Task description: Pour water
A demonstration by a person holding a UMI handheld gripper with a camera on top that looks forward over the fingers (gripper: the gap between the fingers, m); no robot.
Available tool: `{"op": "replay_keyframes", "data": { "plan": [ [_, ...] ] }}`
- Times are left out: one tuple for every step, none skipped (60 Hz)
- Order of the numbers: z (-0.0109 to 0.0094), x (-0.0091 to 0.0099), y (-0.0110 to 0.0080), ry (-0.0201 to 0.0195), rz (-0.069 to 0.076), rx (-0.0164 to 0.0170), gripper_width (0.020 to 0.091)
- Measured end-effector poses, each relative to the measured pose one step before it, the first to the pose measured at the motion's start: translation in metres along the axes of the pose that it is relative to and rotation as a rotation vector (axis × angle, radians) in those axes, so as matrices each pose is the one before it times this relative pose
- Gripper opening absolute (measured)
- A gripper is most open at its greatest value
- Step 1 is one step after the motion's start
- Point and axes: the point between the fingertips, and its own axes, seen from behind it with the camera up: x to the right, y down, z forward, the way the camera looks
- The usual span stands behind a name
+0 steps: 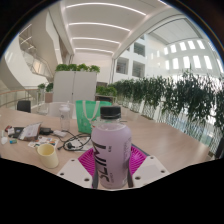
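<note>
Held upright between the two fingers of the gripper (111,165): a translucent bottle (111,152) with pale pink label and dark cap, pink pads (135,158) close at both sides of it. Cannot tell if both pads really press on the bottle or leave a small gap. Raised in front of a light table (160,135). Further on the table, toward its left side: a roll of tape (46,154), next to it a black cable (72,142), then a green bottle (84,118) and scattered small items. Beyond the far edge, white planter boxes (76,84) with green plants, and a bright atrium with large windows.
</note>
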Motion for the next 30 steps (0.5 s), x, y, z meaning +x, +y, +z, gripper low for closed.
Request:
{"op": "replay_keyframes", "data": {
  "plan": [
    [0.01457, -0.01555, -0.00365, 0.01316, -0.0386, 0.01609, 0.0395],
    [0.00505, -0.00212, -0.01230, 0.00730, -0.0427, 0.00955, 0.0395],
    [-0.00382, 0.01168, -0.01999, 0.00150, -0.0467, 0.00401, 0.0396],
    [0.00530, -0.00379, -0.01161, 0.00831, -0.0442, 0.00688, 0.0395],
    [0.00591, -0.00438, -0.01079, 0.00643, -0.0466, 0.00526, 0.0395],
    [0.00623, -0.00580, -0.01008, 0.00306, -0.0497, 0.00496, 0.0394],
    [0.00614, -0.00606, -0.00944, 0.00202, -0.0540, 0.00555, 0.0394],
    [0.00389, 0.00155, -0.00978, -0.00117, -0.0571, 0.00770, 0.0394],
    [0.01514, -0.02296, -0.00429, 0.01498, -0.0624, 0.00786, 0.0395],
    [0.00620, -0.00856, -0.00746, 0.00751, -0.0700, 0.00341, 0.0394],
    [0.00531, -0.00690, -0.00663, 0.00633, -0.0727, 0.00110, 0.0395],
    [-0.00223, 0.00827, -0.00756, 0.00049, -0.0749, -0.00205, 0.0395],
    [0.00618, -0.00818, -0.00513, 0.00733, -0.0728, -0.00246, 0.0394],
    [0.00551, -0.00845, -0.00458, 0.00341, -0.0746, -0.00351, 0.0393],
    [0.00050, 0.00148, -0.00020, -0.00758, -0.0744, 0.00094, 0.0393],
    [0.01345, -0.02168, -0.00608, 0.00989, -0.0741, 0.00019, 0.0393],
    [0.00439, -0.00975, -0.00534, 0.00019, -0.0824, -0.00093, 0.0392],
    [0.00443, -0.01020, -0.00502, -0.00059, -0.0849, -0.00275, 0.0392],
    [0.00408, -0.00922, -0.00486, -0.00023, -0.0826, -0.00318, 0.0392],
    [-0.00592, 0.00031, -0.00181, -0.00970, -0.0836, -0.00207, 0.0391],
    [0.00226, -0.00552, 0.00025, -0.01605, -0.0724, 0.01067, 0.0392],
    [0.00106, -0.01022, -0.01023, -0.00901, -0.0721, 0.00936, 0.0391],
    [0.01017, -0.01041, -0.00743, -0.02238, -0.0626, 0.02140, 0.0394],
    [0.00295, -0.00698, -0.00733, -0.00299, -0.0715, 0.00895, 0.0395],
    [0.00165, -0.00435, -0.00481, 0.00256, -0.0727, 0.00161, 0.0393],
    [0.00156, -0.00368, -0.00464, 0.00227, -0.0719, -0.00145, 0.0393],
    [0.00167, -0.00319, -0.00464, 0.00295, -0.0678, -0.00094, 0.0394],
    [0.00081, -0.00306, -0.00445, -0.00027, -0.0619, 0.00151, 0.0394],
    [-0.00595, -0.00132, 0.00130, -0.01135, -0.0597, 0.00560, 0.0394],
    [0.00212, -0.00377, -0.00252, 0.00031, -0.0501, -0.00422, 0.0389]
  ]
}}
